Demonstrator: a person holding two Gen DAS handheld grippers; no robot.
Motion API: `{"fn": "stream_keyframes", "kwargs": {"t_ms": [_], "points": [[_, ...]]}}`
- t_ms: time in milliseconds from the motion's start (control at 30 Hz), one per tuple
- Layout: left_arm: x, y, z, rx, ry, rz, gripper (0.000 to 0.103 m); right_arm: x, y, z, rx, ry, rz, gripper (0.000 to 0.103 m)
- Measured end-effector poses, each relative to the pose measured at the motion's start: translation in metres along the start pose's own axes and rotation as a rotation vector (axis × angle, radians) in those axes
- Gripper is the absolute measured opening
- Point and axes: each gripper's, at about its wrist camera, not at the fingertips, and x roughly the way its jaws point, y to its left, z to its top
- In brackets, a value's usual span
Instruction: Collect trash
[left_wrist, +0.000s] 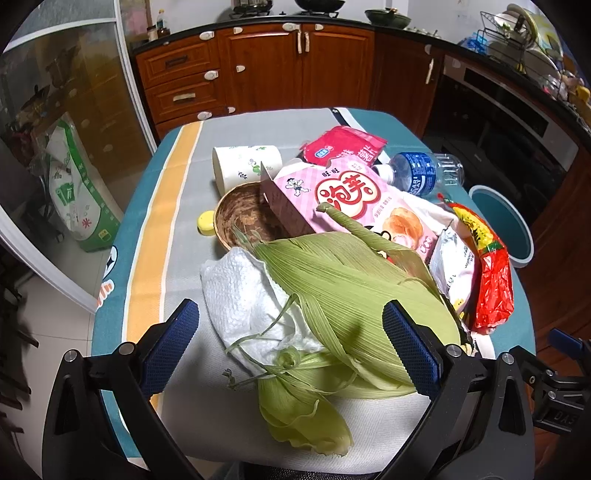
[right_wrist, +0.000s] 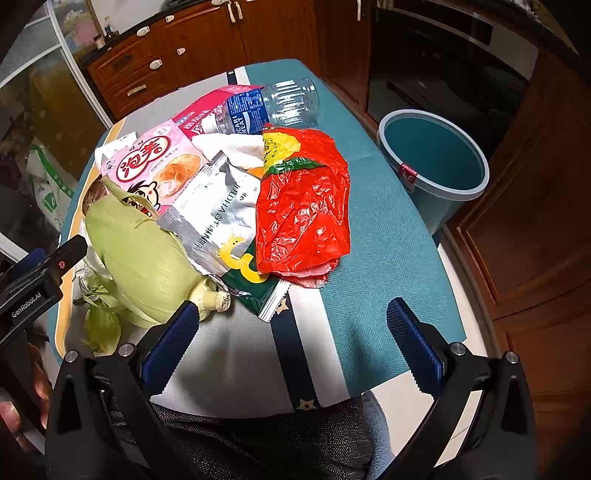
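Left gripper (left_wrist: 291, 345): jaws wide apart at the bottom of the left view, nothing clamped. The corn husk (left_wrist: 343, 291) and a white paper towel (left_wrist: 240, 295) lie between and just beyond the blue pads (left_wrist: 173, 343); whether a pad touches the husk cannot be told.

Right gripper (right_wrist: 291, 343): jaws wide apart at the bottom of the right view, holding nothing, above a bare stretch of tablecloth (right_wrist: 376, 258).

Trash sits in a pile at the centre of the table:
- pink box (left_wrist: 343, 199), centre, partly under the husk
- brown bowl (left_wrist: 243, 214), left of the box, with a yellow cap (left_wrist: 206, 222) beside it
- paper cup (left_wrist: 245, 166) on its side, above the bowl
- pink packet (left_wrist: 343, 146), upper centre
- bottle (right_wrist: 269, 107) on its side, top of the pile
- silver wrapper (right_wrist: 218, 218), centre
- red bag (right_wrist: 303, 206), right of the wrapper, overlapping it

The bin (right_wrist: 436, 166) stands off the table edge at the right of the frame, mouth up
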Motion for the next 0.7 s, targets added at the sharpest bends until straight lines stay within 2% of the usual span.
{"fn": "stream_keyframes", "kwargs": {"t_ms": [700], "points": [[0.0013, -0.0004, 0.0015, -0.001, 0.003, 0.0, 0.1, 0.0004, -0.0006, 0.0014, -0.003, 0.006, -0.002, 0.098]]}}
